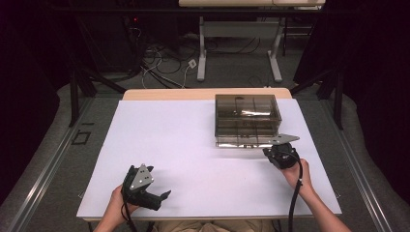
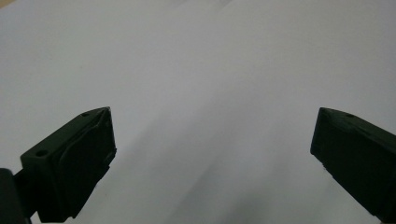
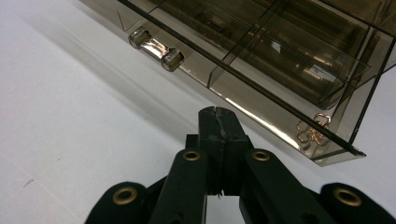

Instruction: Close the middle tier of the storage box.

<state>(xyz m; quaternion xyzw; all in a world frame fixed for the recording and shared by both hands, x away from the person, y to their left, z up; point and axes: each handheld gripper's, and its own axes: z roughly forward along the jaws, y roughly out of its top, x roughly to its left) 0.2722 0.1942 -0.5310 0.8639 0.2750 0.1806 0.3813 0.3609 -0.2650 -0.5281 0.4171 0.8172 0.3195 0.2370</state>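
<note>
A smoky, see-through drawer box (image 1: 247, 116) stands toward the far right of the white surface (image 1: 169, 145). Its bottom drawer (image 3: 261, 100) is pulled slightly out and carries a short shiny bar handle (image 3: 155, 48); a small gold clover-shaped trinket (image 3: 314, 130) lies in its corner. Thin dividers split the inside into compartments. The right claw (image 3: 217, 116) sits just in front of that drawer's front edge, its jaws pressed together on nothing, the hand reaching in from the near right corner. The left claw (image 1: 164, 195) rests near the near left edge, jaws spread wide over bare surface.
</note>
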